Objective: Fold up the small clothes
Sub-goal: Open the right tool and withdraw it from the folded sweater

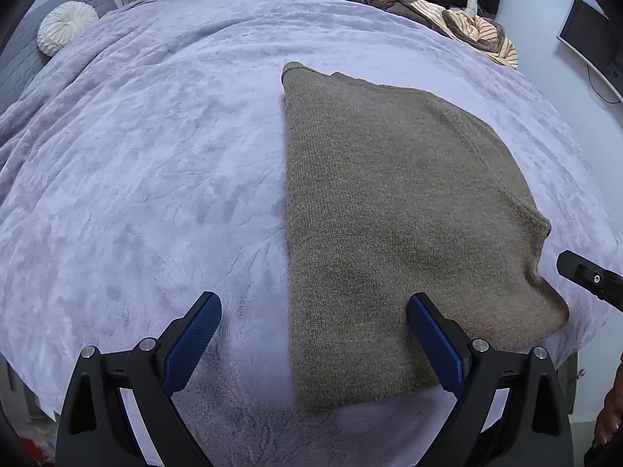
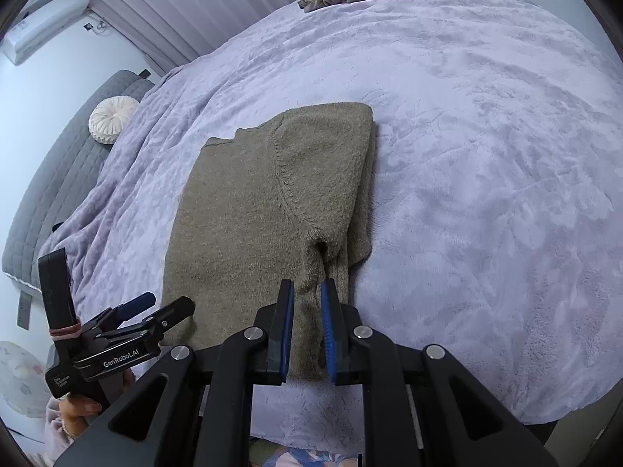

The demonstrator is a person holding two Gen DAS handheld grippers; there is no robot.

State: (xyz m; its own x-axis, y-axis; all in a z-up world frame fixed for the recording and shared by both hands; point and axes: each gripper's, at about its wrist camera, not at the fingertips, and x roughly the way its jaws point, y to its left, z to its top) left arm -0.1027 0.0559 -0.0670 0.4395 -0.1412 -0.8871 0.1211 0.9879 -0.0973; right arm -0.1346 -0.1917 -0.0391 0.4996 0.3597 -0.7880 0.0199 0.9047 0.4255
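An olive-brown knit sweater (image 1: 389, 202) lies folded lengthwise on the lilac blanket (image 1: 155, 179) near the bed's front edge. It also shows in the right wrist view (image 2: 249, 210). My left gripper (image 1: 313, 311) is wide open above the sweater's near left edge and holds nothing; it shows in the right wrist view (image 2: 163, 307) at the left. My right gripper (image 2: 307, 295) has its jaws close together, apart by a narrow gap, over the sweater's near right part by the folded sleeve. I cannot tell whether the pads pinch cloth. One of its fingers (image 1: 588, 276) shows at the right edge.
A pile of striped and brown clothes (image 1: 440, 11) lies at the bed's far right corner. A round white cushion (image 1: 66, 31) rests on a grey headboard (image 1: 23, 66) at the far left. A monitor (image 1: 588, 35) hangs on the right wall.
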